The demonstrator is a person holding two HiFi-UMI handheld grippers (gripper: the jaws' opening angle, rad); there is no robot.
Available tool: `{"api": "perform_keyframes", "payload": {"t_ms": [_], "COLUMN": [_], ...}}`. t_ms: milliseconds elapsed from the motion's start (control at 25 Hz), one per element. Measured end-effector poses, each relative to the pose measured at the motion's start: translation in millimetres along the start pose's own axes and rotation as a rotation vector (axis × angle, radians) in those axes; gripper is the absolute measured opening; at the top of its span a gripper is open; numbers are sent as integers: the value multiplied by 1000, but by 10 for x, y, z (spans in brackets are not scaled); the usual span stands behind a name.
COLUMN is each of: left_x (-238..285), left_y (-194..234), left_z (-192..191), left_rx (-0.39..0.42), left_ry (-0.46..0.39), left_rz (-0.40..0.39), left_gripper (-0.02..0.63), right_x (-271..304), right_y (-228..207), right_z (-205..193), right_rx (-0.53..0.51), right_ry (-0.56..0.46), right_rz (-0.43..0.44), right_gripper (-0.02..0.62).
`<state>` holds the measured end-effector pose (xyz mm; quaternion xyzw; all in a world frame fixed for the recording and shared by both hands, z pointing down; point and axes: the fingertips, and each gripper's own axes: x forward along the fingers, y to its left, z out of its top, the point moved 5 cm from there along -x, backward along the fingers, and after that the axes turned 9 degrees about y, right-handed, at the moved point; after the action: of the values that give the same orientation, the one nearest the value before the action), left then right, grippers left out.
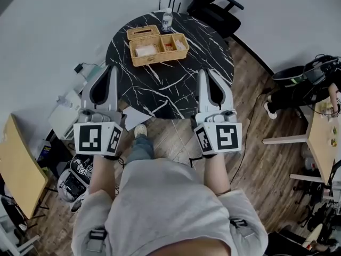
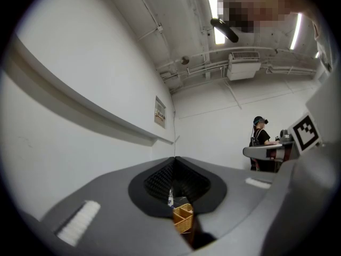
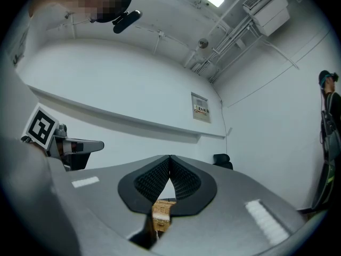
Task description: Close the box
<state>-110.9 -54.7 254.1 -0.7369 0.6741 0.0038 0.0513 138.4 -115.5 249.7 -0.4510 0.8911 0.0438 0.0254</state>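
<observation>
grey sweatshirt (image 1: 170,196) sits closest, on whoever's holding the gear, both arms stretched out ahead. a shoe (image 1: 140,130) pokes out below on the wooden floor (image 1: 266,164), with a sheet of paper (image 1: 136,116) just beside it.

far left, a wooden board (image 1: 18,167) stands among some clutter. next over is the left hand-held gripper (image 1: 113,67), jaws pinched right together with nothing between them. in the head view its tip lines up with the left rim of the bench (image 1: 176,84), a round black top with white marble veins.

the box (image 1: 158,48) is a wicker one on the far half of the bench, well apart from both hand-held grippers. it's open. the lid (image 1: 143,32) is flipped back and lies flat against the box's far left side. inside are three compartments with small bits in them, too tiny for me to name. a clear bottle (image 1: 167,20) stands just behind the box, near the far rim, and a black office chair (image 1: 213,7) is beyond that.

the right hand-held gripper (image 1: 204,72) is the same story: jaws closed on each other, holding nothing, tip showing over the near right part of the bench. in both gripper views the box only peeks through the gap under the closed pads, far off.

far right there's a pale desk (image 1: 319,135) with stuff on it.
</observation>
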Motion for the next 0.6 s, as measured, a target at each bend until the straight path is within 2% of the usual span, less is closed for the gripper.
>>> {"api": "perform_keyframes", "payload": {"t_ms": [600], "left_x": [1253], "left_y": [1022], "left_z": [-135], "left_rx": [-9], "left_ry": [18], "left_rz": [-73], "left_gripper": [58], "right_x": [1501], "right_y": [2], "right_z": [-106], "right_rx": [10], "right_ry": [27], "right_rz": [-64], "right_gripper": [3]}}
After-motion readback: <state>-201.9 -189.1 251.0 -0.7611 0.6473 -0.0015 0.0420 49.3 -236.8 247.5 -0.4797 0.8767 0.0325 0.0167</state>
